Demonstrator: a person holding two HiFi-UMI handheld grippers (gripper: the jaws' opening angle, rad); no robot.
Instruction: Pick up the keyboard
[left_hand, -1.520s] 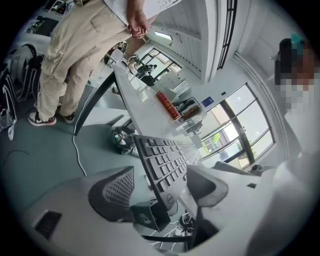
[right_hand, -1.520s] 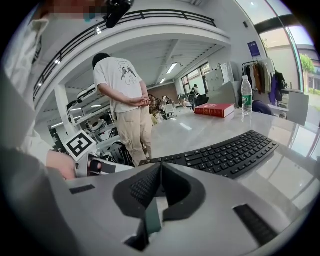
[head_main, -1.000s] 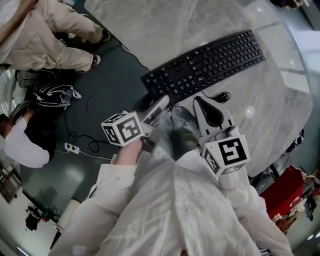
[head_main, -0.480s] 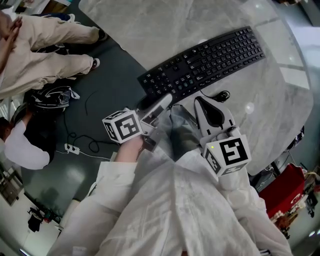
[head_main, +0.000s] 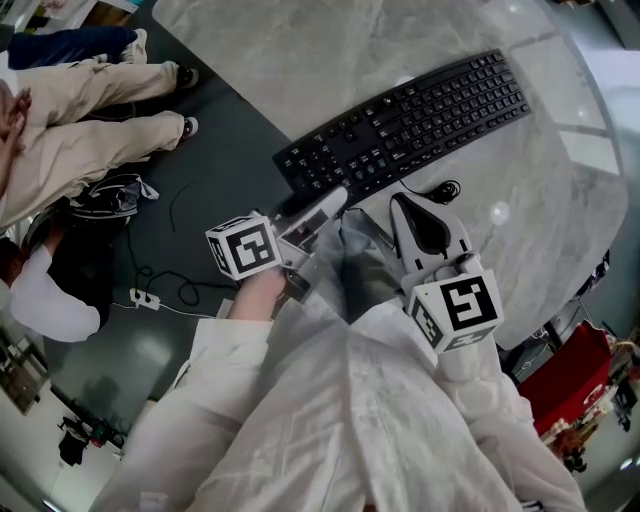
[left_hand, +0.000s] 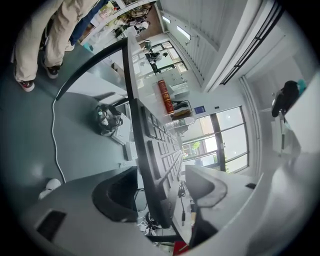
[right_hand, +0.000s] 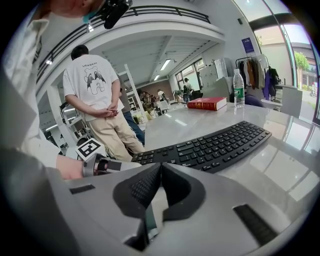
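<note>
The black keyboard (head_main: 410, 120) lies aslant on the marble table (head_main: 330, 50), its left end jutting past the table's edge. My left gripper (head_main: 330, 200) is at that end, rolled on its side. In the left gripper view the keyboard (left_hand: 150, 150) passes edge-on between the jaws of the left gripper (left_hand: 162, 192); the jaws are open, with a gap showing on the key side. My right gripper (head_main: 403, 200) hovers just short of the keyboard's near edge, shut and empty. Its own view shows the keyboard (right_hand: 210, 147) ahead of the closed right gripper (right_hand: 160, 167).
The keyboard's cable (head_main: 445, 190) coils on the table by the right gripper. A red book (right_hand: 207, 103) and a bottle (right_hand: 239, 89) stand at the table's far side. A person in beige trousers (head_main: 70, 100) stands left of the table, near a bag (head_main: 110, 195) and floor cables.
My left gripper has rolled a little at the keyboard's left end. The right gripper has kept still. The person in beige trousers has shifted on the floor.
</note>
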